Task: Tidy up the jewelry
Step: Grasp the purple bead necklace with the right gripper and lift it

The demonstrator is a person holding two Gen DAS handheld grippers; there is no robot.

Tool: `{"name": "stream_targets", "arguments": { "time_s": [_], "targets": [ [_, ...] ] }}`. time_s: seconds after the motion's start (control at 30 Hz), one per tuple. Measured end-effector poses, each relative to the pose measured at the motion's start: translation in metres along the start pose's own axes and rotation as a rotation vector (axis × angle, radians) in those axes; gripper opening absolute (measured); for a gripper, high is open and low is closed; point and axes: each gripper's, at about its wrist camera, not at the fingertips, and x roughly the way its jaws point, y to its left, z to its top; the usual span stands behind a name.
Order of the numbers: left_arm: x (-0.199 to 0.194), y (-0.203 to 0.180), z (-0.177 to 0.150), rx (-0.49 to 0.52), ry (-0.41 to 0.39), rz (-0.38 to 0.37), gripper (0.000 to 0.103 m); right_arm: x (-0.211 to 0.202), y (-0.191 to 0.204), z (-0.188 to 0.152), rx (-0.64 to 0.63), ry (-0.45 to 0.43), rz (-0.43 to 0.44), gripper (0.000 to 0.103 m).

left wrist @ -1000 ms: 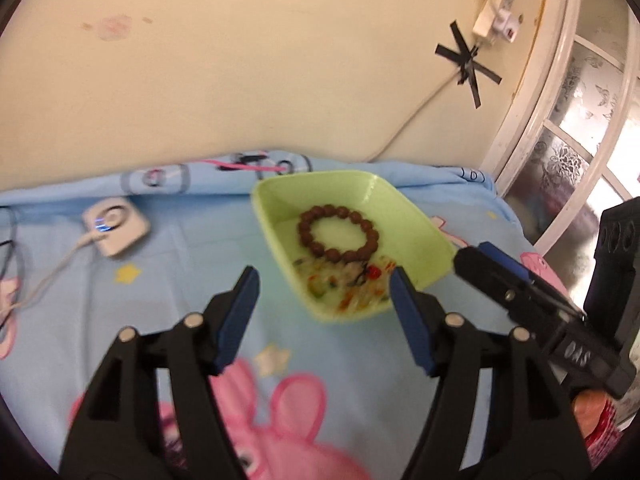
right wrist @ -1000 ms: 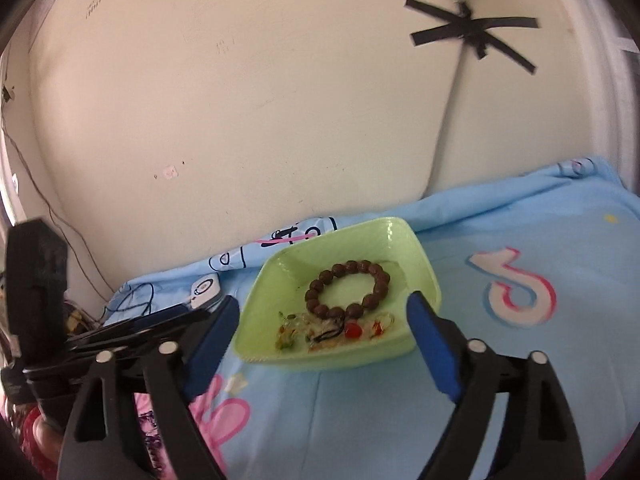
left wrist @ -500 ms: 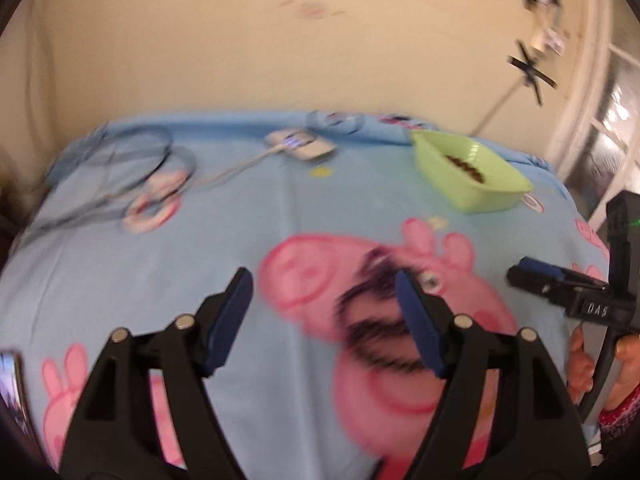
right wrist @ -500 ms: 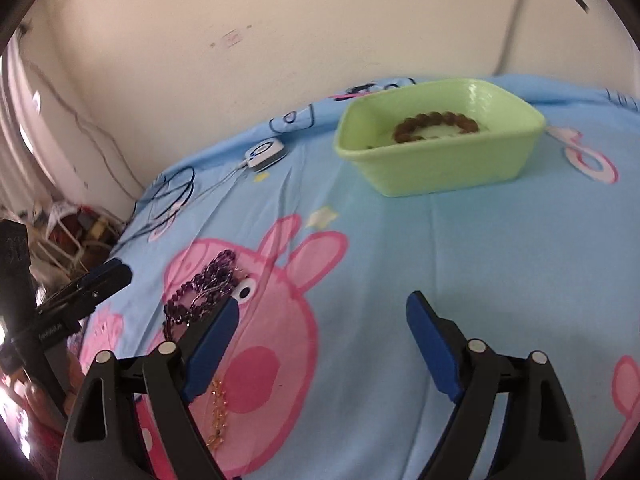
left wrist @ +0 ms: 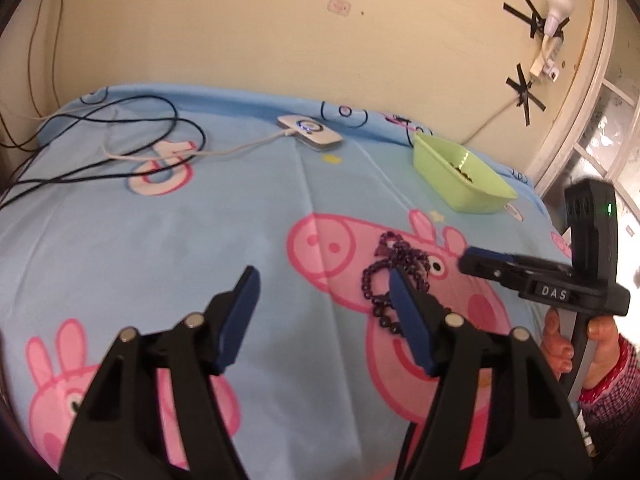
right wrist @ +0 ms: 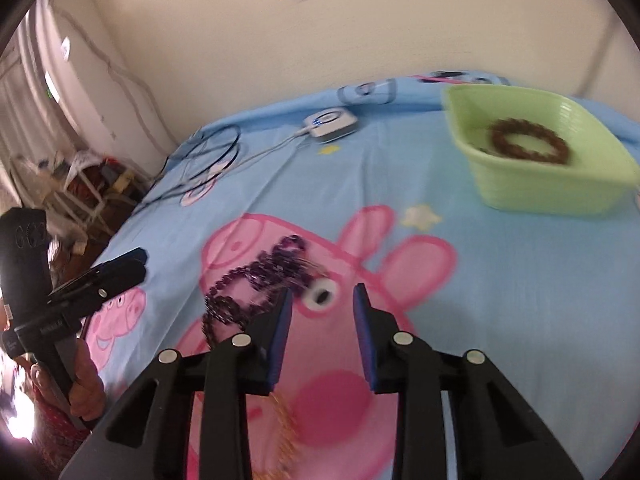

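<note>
A purple bead necklace (left wrist: 394, 270) lies tangled on a blue cartoon-pig bedsheet (left wrist: 160, 232), over the pig's pink face. The left gripper (left wrist: 322, 286) hovers above the sheet, fingers spread wide, its right finger just in front of the beads. The right gripper (right wrist: 322, 302) hangs close beside the necklace (right wrist: 256, 284) with fingers partly parted, holding nothing. Well apart, near the wall, a green plastic tray (right wrist: 540, 192) holds a brown bead bracelet (right wrist: 528, 142) (blurred in this view). A gold chain (right wrist: 286, 420) shows beneath the right gripper.
</note>
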Motion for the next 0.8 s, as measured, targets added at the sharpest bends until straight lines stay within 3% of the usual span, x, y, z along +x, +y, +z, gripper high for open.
{"name": "stream_targets", "arguments": {
  "time_s": [0.2, 0.3, 0.47, 0.8],
  "targets": [
    [0.008, 0.005, -0.002, -0.018, 0.020, -0.039, 0.065, 0.041, 0.024, 0.026, -0.099, 0.067, 0.007, 0.009],
    [0.012, 0.008, -0.003, -0.037, 0.034, -0.042, 0.065, 0.046, 0.017, 0.031, -0.094, 0.105, 0.017, 0.000],
    [0.011, 0.006, -0.002, -0.030, 0.030, -0.068, 0.065, 0.012, -0.019, 0.018, 0.017, 0.086, 0.031, 0.000],
    [0.016, -0.022, 0.006, 0.036, 0.053, -0.099, 0.065, -0.055, -0.086, -0.024, 0.232, -0.038, 0.045, 0.000]
  ]
}}
